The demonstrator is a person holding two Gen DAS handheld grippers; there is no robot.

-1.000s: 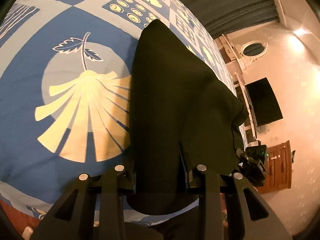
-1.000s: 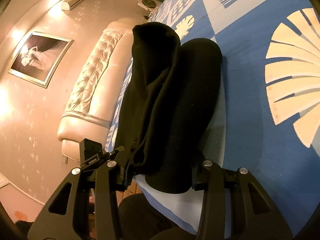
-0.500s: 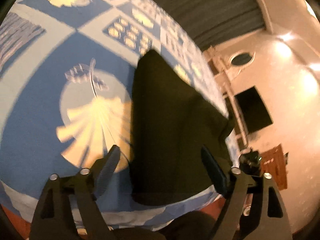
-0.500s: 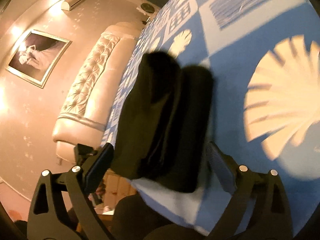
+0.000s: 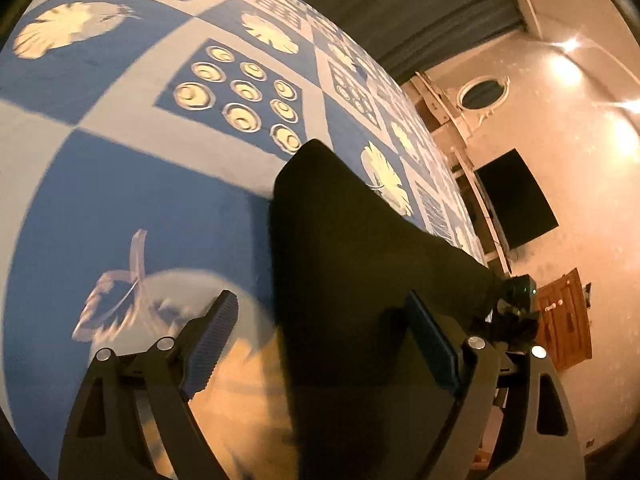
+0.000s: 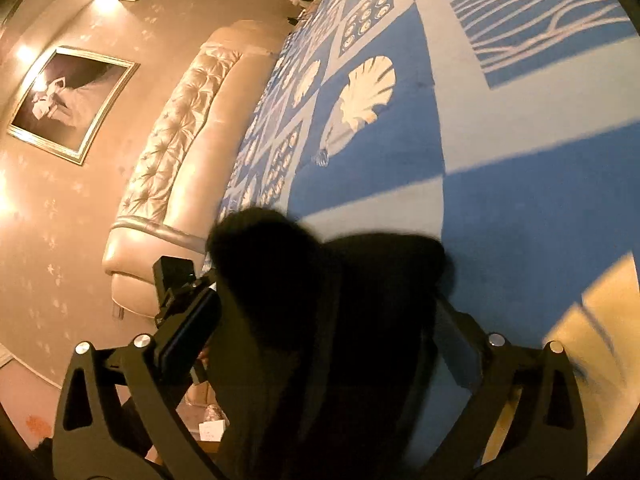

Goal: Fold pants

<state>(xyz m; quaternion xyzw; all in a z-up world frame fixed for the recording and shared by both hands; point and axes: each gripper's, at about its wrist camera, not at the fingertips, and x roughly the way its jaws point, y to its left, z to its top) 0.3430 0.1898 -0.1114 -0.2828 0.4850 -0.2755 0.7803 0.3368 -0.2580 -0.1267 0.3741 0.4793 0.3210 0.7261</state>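
The black pants (image 5: 360,264) lie folded in a narrow stack on the blue patterned bedspread (image 5: 160,208). My left gripper (image 5: 324,344) is open, its jaws wide apart on either side of the stack's near end, holding nothing. In the right wrist view the pants (image 6: 320,320) show as a thick dark bundle, blurred by motion. My right gripper (image 6: 332,340) is open too, with the bundle between its spread fingers (image 6: 188,332) and not clamped. The other gripper (image 5: 516,304) shows past the far edge of the pants.
The bedspread (image 6: 480,160) fills most of both views. A tufted cream headboard (image 6: 176,152) and a framed picture (image 6: 68,104) are to the left in the right wrist view. A wall TV (image 5: 516,200) and a wooden cabinet (image 5: 568,320) stand beyond the bed's edge.
Both grippers were shut on the pants a second ago. They have opened and let go, and both cameras have tilted up, with the pants left on the bed.
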